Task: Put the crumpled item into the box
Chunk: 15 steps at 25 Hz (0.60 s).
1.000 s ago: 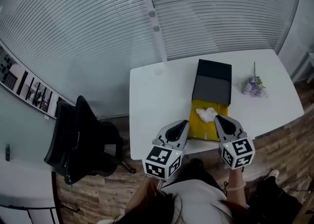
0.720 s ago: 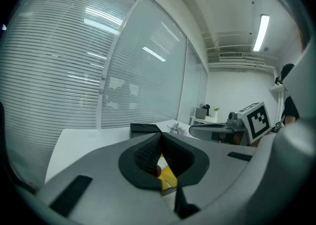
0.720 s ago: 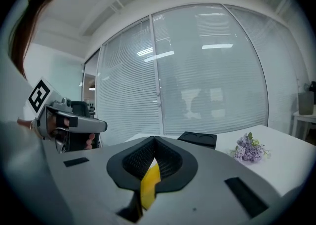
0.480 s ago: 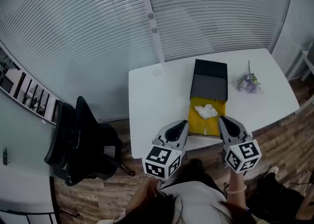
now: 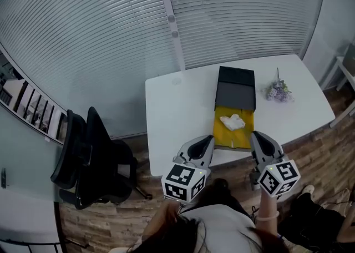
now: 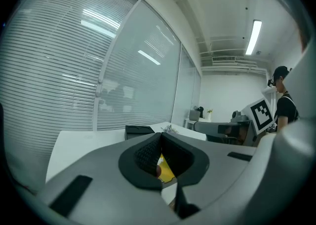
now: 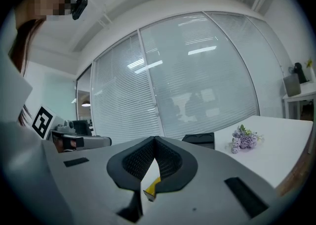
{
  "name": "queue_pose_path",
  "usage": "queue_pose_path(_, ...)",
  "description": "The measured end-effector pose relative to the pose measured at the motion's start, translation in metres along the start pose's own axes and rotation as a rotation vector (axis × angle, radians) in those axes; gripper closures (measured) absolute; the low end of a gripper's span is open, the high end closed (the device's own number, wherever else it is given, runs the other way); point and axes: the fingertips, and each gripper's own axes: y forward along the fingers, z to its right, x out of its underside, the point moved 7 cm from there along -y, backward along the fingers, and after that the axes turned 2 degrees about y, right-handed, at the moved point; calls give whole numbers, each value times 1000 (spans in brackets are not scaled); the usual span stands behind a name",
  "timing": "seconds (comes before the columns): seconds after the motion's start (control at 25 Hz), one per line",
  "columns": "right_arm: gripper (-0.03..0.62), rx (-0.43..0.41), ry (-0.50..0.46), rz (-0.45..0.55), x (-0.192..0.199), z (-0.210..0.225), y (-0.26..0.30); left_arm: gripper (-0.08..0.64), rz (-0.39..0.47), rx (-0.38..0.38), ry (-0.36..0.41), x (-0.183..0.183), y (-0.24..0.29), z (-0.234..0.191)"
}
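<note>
A crumpled white item [image 5: 233,121] lies inside the yellow tray of the open box [image 5: 225,133], whose black lid [image 5: 236,88] lies folded back behind it on the white table [image 5: 177,107]. My left gripper [image 5: 207,140] hovers shut at the table's front edge, just left of the box. On the box's right my right gripper [image 5: 255,136] is shut too, with nothing held. In the left gripper view the left gripper [image 6: 159,138] has its pads together with the yellow box [image 6: 166,168] below them. The right gripper [image 7: 154,143] shows a yellow corner [image 7: 152,185] under its tips.
A small bunch of purple flowers [image 5: 277,90] lies on the table to the right of the lid, seen again as flowers [image 7: 244,138]. A black office chair [image 5: 89,157] stands left of the table. Glass walls with blinds run behind, and the floor is wood.
My right gripper has drawn back from the box toward the person and to the right. The crumpled item stays in the yellow tray. The left gripper has hardly moved.
</note>
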Motion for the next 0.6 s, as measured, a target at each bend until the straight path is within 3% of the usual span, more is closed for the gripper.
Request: queue_pose_path(0.6, 566, 30, 54, 77, -9, -12, -26, 541, 22, 2, 6, -3, -23, 5)
